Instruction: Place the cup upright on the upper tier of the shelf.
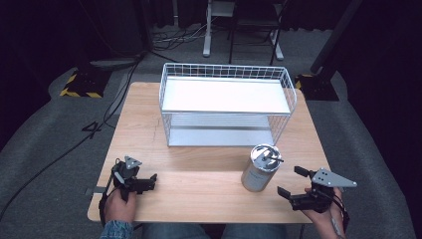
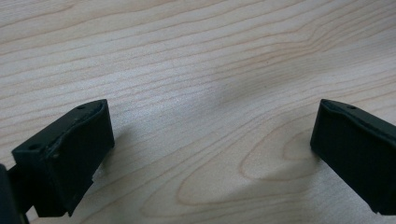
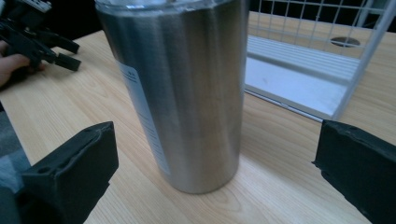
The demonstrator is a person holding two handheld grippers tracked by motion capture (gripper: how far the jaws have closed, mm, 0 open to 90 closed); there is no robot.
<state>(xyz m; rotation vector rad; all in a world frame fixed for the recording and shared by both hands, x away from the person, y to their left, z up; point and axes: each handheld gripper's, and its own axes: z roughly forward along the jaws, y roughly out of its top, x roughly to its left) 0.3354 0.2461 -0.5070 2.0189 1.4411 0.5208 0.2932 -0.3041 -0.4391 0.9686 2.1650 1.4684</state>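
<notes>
High view: light wooden table [image 1: 199, 184] w/ a white wire two-shelf rack [image 1: 226, 102] at the far middle. Brushed steel cylinder tumbler w/ a clear lid [image 1: 261, 168] stands upright near the front right, just in front of the rack's right end.
High view, hands: left gripper [image 1: 149, 180] sits low at the front left corner, right gripper [image 1: 292, 181] at front right, just beside the tumbler — not touching it.
Left gripper view: both black jaws spread wide over bare wood grain, nothing btwn them.
Right gripper view: jaws wide apart too, holding nothing — tumbler [image 3: 180, 93] stands upright just ahead btwn them, rack [image 3: 322, 70] behind on the right, the other gripper [image 3: 35, 39] top left.
</notes>
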